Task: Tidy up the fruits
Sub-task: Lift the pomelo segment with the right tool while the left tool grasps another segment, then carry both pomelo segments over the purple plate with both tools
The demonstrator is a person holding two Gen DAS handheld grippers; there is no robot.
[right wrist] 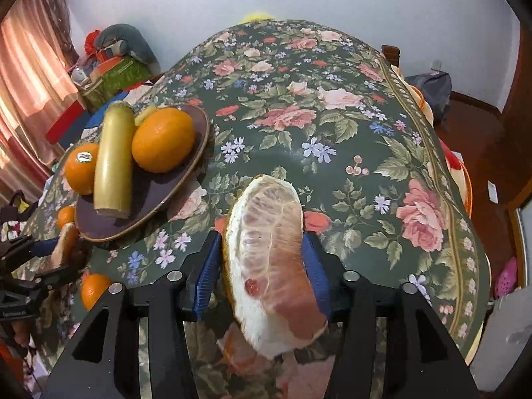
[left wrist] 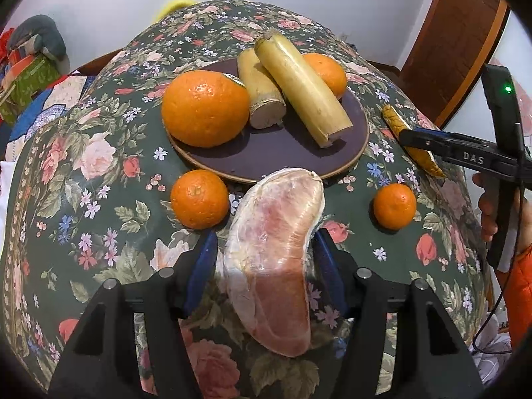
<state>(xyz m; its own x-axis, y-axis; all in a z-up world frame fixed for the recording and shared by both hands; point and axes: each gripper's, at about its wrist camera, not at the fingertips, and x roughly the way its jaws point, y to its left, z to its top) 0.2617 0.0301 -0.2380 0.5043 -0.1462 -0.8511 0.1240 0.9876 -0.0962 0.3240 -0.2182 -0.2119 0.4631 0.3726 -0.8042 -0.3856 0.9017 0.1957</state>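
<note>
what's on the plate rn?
On the plate: a large orange, two pale stalk pieces, the longer lying across the shorter, and a second orange behind them. The stalks hide part of that orange and the plate's back rim.

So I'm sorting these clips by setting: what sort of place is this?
Most likely a lived-in home, a dining or living room. A table under a floral tablecloth holds a plate of fruit, with pink curtains and piled household clutter along the wall.
</note>
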